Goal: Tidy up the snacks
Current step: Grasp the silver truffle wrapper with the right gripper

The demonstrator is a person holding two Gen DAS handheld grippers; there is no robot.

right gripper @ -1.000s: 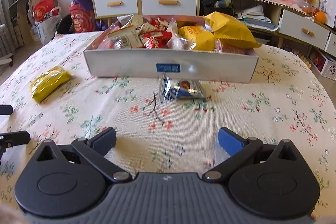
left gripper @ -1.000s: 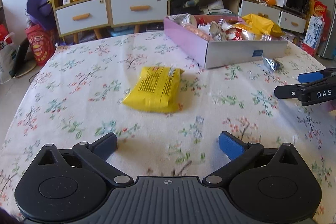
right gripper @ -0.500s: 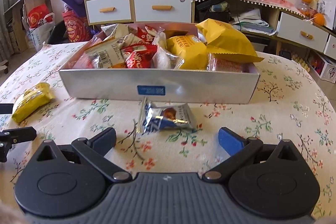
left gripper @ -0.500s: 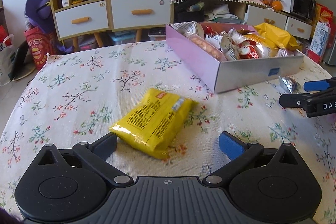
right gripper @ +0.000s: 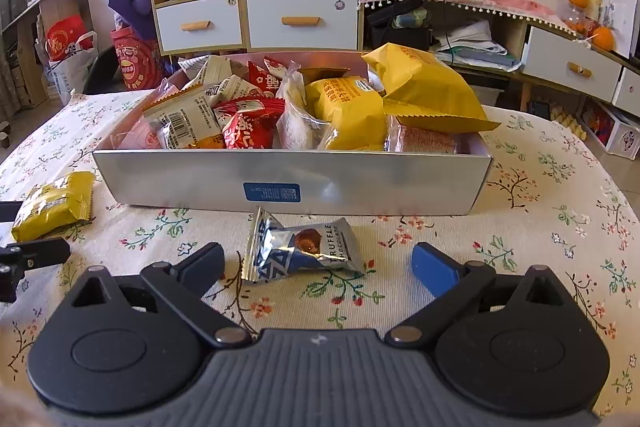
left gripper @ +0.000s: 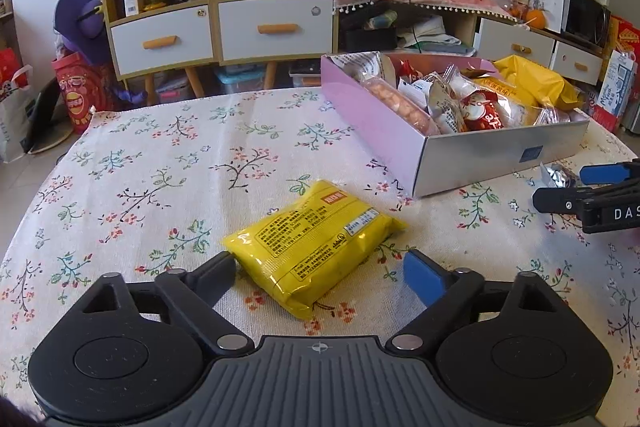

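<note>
Moved: both tools closer to their packets.
Left tool [left gripper: 320,273]: open around yellow packet [left gripper: 316,243].
Right tool [right gripper: 318,265]: open around truffle packet [right gripper: 300,251].
Progress: box [right gripper: 292,183] nearly full; two packets left on tabletop [left gripper: 160,163].

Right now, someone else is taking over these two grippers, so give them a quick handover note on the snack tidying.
Left gripper: open, jaws on either side of the yellow snack pack lying on the tablecloth, not closed on it.
Right gripper: open, straddling the silver truffle packet, which lies just in front of the snack box.
Done: the box already holds many snacks.
Left: grip both loose packets and put them in the box.
</note>
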